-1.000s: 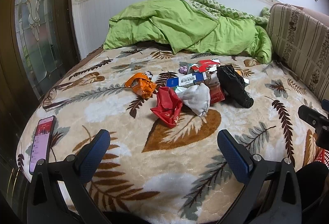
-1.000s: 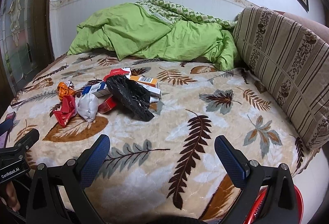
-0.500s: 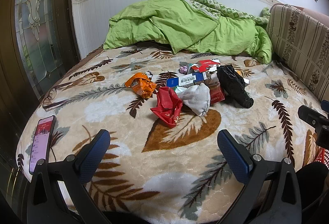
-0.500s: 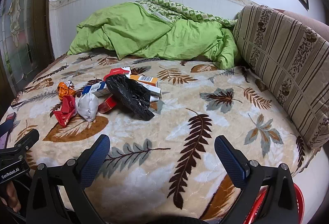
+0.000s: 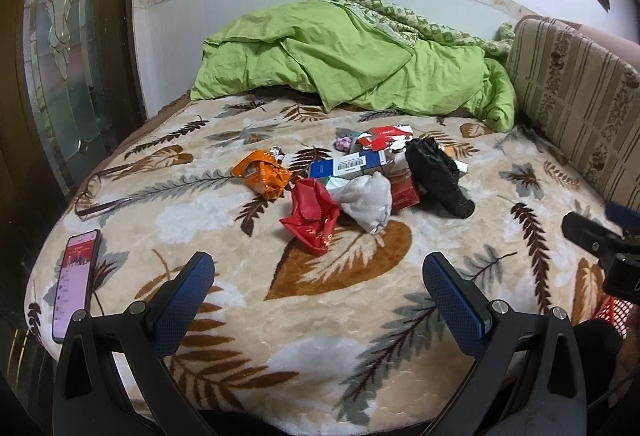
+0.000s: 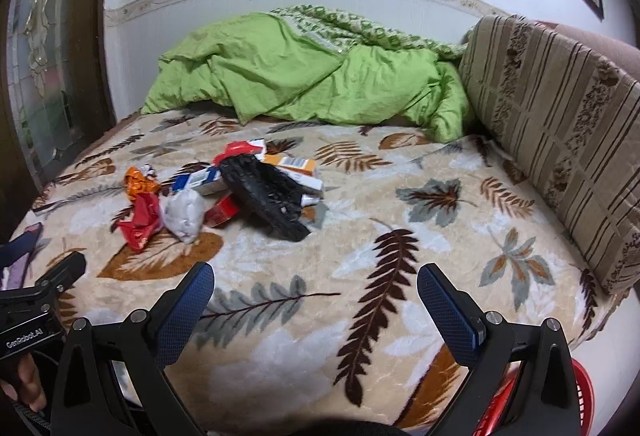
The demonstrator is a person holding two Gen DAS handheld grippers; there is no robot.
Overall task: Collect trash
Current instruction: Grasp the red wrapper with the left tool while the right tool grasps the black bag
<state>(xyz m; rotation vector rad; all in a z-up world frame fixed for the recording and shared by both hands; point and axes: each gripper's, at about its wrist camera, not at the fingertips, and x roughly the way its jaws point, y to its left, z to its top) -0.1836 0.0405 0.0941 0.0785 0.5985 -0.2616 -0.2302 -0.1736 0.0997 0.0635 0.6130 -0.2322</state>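
Note:
A pile of trash lies mid-bed: a red wrapper (image 5: 312, 213), a white crumpled wad (image 5: 368, 201), an orange wrapper (image 5: 262, 173), a blue-and-white box (image 5: 348, 165), a black bag (image 5: 438, 177) and red packets (image 5: 384, 135). The right wrist view shows the same red wrapper (image 6: 140, 220), white wad (image 6: 184, 213) and black bag (image 6: 266, 195). My left gripper (image 5: 318, 290) is open and empty, short of the red wrapper. My right gripper (image 6: 316, 294) is open and empty, nearer than the black bag. A red basket (image 6: 580, 392) sits below the bed edge at right.
A phone (image 5: 76, 284) lies at the bed's left edge and glasses (image 5: 100, 195) lie farther back. A green duvet (image 5: 344, 63) is heaped at the back. A striped cushion (image 6: 560, 123) lines the right side. A glass door (image 5: 56, 35) stands at left.
Both grippers have barely shifted; the right view has tilted slightly. Nothing on the bed has moved.

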